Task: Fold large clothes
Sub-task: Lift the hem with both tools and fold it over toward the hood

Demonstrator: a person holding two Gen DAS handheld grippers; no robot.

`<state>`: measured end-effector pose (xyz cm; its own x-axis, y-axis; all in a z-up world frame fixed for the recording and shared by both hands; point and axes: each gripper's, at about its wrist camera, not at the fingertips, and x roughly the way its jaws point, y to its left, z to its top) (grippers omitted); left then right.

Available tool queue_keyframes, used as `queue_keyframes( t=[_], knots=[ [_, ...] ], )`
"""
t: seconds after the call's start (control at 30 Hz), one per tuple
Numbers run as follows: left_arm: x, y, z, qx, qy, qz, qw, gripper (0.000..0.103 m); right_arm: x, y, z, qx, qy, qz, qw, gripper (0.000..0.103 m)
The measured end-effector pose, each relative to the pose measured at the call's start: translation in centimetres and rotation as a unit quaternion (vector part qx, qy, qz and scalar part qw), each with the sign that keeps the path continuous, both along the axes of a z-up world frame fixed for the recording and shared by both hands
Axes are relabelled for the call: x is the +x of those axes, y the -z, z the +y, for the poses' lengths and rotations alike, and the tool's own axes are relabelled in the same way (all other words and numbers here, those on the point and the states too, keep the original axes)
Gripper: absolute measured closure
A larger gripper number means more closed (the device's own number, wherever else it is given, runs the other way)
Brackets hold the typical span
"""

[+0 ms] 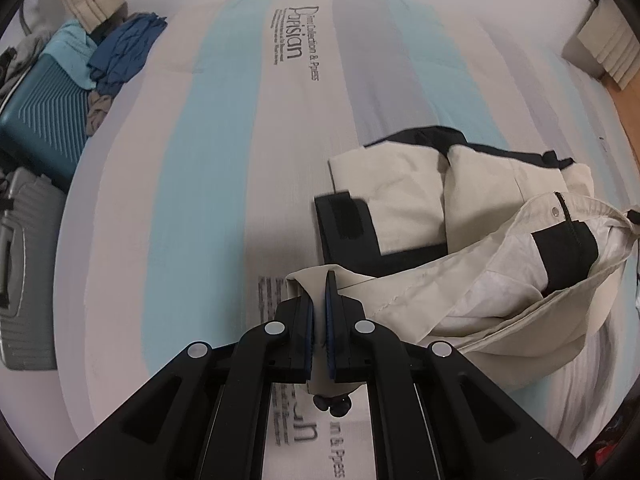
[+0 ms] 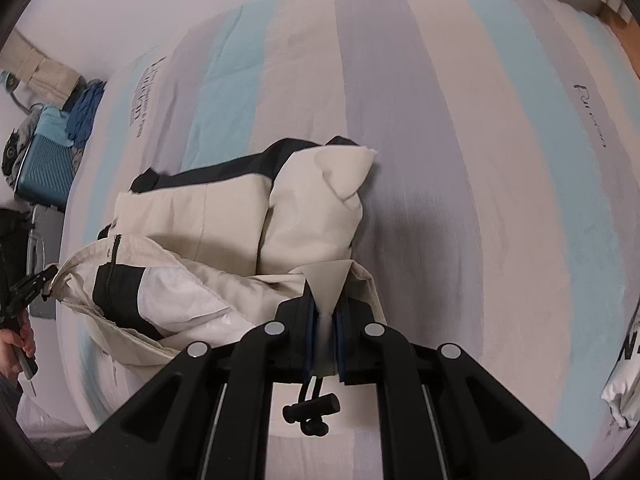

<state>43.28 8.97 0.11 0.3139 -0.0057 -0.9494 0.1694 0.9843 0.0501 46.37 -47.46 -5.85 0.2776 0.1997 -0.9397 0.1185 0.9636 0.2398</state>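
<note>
A cream jacket with black trim (image 1: pixel 404 204) lies partly folded on the striped mattress (image 1: pixel 192 200). My left gripper (image 1: pixel 319 300) is shut on the jacket's cream hem and holds it lifted over the mattress, with a black drawcord toggle (image 1: pixel 332 402) hanging below. The white lining (image 1: pixel 504 276) shows inside the lifted hem. In the right wrist view the jacket (image 2: pixel 224 212) lies to the left, and my right gripper (image 2: pixel 326 312) is shut on the other hem corner, with a toggle (image 2: pixel 312 408) dangling beneath. The left gripper (image 2: pixel 40 280) shows at the left edge.
A teal suitcase (image 1: pixel 44 120) with blue clothes (image 1: pixel 124 48) piled on it stands left of the mattress, a grey suitcase (image 1: pixel 20 264) in front of it. Curtains (image 1: pixel 612 48) hang at the far right. A white printed garment (image 2: pixel 624 380) lies at the right mattress edge.
</note>
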Motion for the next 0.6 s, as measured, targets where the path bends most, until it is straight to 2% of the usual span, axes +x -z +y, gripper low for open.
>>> queue_keyframes(
  t=[0.1, 0.4, 0.6],
  knots=[
    [1.7, 0.4, -0.5, 0.01, 0.009, -0.006, 0.9999, 0.1, 1.5, 0.9, -0.4, -0.003, 0.009, 0.007, 1.0, 0.096],
    [7.2, 1.4, -1.6, 0.004, 0.002, -0.015, 0.9999, 0.1, 6.0, 2.8, -1.1, -0.012, 0.026, 0.014, 1.0, 0.096],
    [10.1, 3.6, -2.4, 0.028, 0.014, -0.019, 0.9993, 0.099, 8.5, 4.4, -0.8, -0.033, 0.015, 0.015, 0.999, 0.096]
  ],
)
